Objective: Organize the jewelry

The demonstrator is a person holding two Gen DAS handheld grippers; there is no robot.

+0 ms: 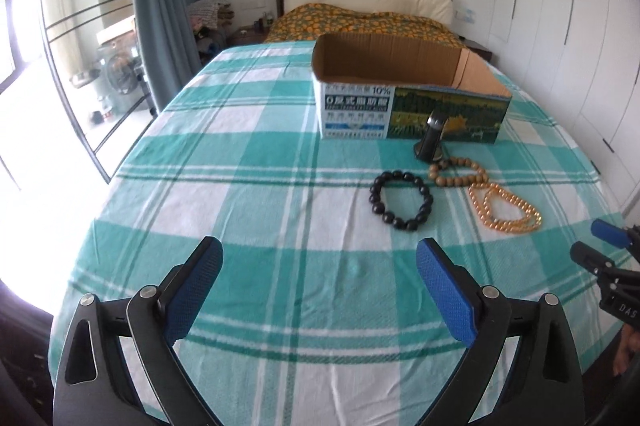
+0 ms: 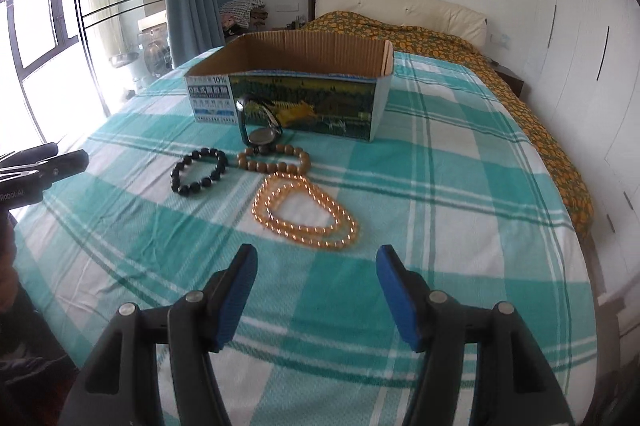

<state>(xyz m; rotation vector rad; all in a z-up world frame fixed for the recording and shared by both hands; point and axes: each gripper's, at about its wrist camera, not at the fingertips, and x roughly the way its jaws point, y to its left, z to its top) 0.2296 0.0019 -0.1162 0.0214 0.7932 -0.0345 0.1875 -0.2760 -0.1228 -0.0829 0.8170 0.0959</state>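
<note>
Left tongs (image 1: 320, 290) spread wide, nothing between the pads, poised above bare checked bedspread (image 1: 248, 154). Right tongs (image 2: 316, 290) held roughly half open, likewise empty.

Four pieces of jewelry found on the bed, none yet stowed. Black bead bracelet (image 1: 402, 200) lying flat at 1 o'clock of the left tongs, apart from its neighbours. Brown wooden bead bracelet (image 2: 276, 160) at 12 o'clock of the right tongs, apparently touching the amber bead strand (image 2: 306, 212), which lies coiled in double loops just ahead of the right tongs. Watch (image 2: 260, 130) standing on edge against the box front, resting on or against the brown beads; exact contact not clear.

Risks noted:
- Amber strand coiled in loops: a pinch on one loop likely to leave the rest trailing and snagging on the brown bracelet.
- Watch propped upright: apt to topple if the brown beads are disturbed.
- Round beads liable to squirt from flat pads; soft bedspread may be pinched along with them.
- Both tongs converging on one small cluster: collision possible.

Cardboard box (image 1: 384, 74) at 12 o'clock, open-topped, upright. Visible inner walls bare; floor hidden from both views, contents unconfirmed.
</note>
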